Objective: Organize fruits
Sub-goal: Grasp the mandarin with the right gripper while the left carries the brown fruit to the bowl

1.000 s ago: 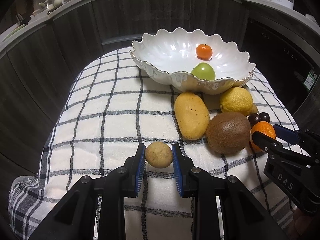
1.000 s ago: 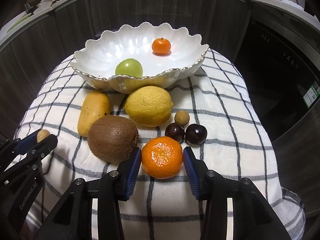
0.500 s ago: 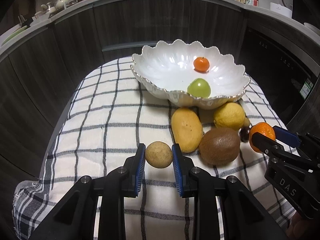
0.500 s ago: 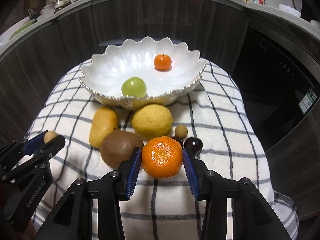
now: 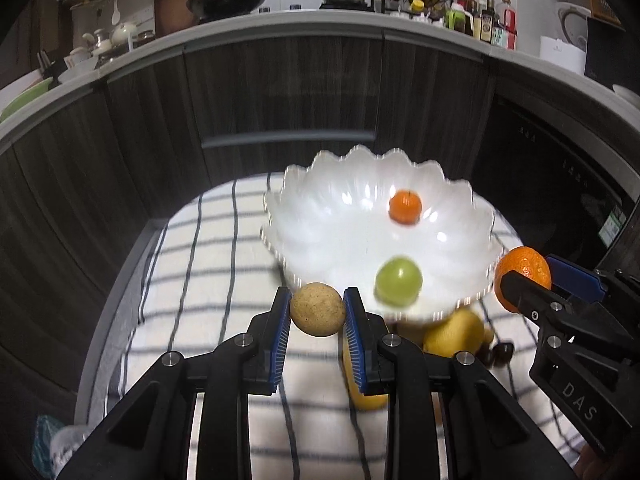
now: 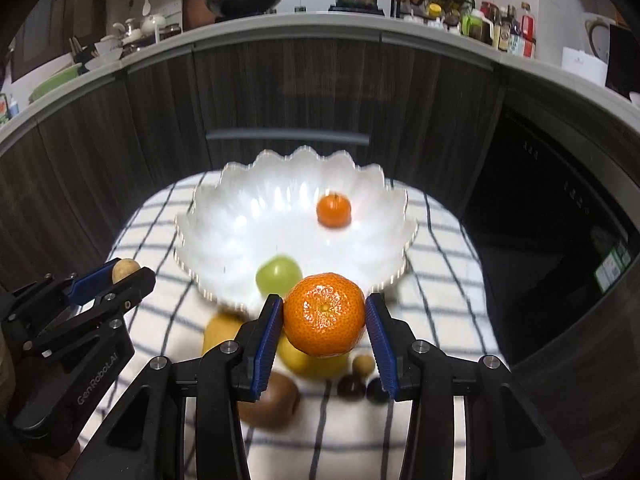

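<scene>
The left gripper (image 5: 317,310) clamps a small tan round fruit (image 5: 317,309) while the right gripper (image 6: 325,315) grips a tangerine (image 6: 324,314), the white scalloped bowl (image 6: 224,216) at twelve o'clock beyond both.

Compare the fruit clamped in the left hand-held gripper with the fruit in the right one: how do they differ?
The left hand-held gripper pinches a small, round, tan-brown speckled fruit; the right hand-held gripper holds a bright orange, dimpled mandarin.
The mandarin is clearly larger than the tan fruit, so the right jaws stand wider.
The tan fruit looks matte, the mandarin glossy.
Both are lifted off the checked cloth, near the white scalloped bowl.
</scene>
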Demonstrator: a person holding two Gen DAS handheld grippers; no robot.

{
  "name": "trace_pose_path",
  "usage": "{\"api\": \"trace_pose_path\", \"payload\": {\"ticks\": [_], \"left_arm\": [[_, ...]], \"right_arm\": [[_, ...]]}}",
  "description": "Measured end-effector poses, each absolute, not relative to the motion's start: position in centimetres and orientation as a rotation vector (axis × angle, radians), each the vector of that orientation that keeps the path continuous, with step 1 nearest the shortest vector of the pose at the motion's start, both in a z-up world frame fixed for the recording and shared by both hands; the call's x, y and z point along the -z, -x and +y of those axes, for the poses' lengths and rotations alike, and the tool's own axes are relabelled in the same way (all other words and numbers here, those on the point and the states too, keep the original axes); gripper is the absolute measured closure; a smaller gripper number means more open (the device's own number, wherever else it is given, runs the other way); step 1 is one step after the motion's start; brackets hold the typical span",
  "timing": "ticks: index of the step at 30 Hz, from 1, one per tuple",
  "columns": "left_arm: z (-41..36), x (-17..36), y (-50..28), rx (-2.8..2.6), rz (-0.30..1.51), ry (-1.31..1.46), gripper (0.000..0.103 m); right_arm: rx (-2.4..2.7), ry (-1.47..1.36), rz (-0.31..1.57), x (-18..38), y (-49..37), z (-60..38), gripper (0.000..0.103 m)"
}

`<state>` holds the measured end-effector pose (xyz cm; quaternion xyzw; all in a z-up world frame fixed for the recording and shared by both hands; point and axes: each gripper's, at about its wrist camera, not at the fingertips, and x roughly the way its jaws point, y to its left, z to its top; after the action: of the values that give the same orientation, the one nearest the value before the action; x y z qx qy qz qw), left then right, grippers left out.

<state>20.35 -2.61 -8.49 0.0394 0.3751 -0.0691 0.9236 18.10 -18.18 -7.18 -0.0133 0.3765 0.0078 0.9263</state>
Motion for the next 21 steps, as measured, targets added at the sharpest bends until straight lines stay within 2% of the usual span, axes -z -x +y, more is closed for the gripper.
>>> {"api": "trace_pose_path", "payload": {"ticks": [10, 21], "left_arm": [[-3.9, 7.5, -25.3, 0.182, 0.738, -0.113, 0.076], [-5.0, 10.2, -28.7, 0.192, 0.795, -0.117, 0.076]], "right_arm": [[-0.012, 0.033, 0.733, 6.2, -22.4, -18.6, 0.059], [-0.007, 0.017, 0.786, 8.8, -25.3, -19.2, 0.059]]}}
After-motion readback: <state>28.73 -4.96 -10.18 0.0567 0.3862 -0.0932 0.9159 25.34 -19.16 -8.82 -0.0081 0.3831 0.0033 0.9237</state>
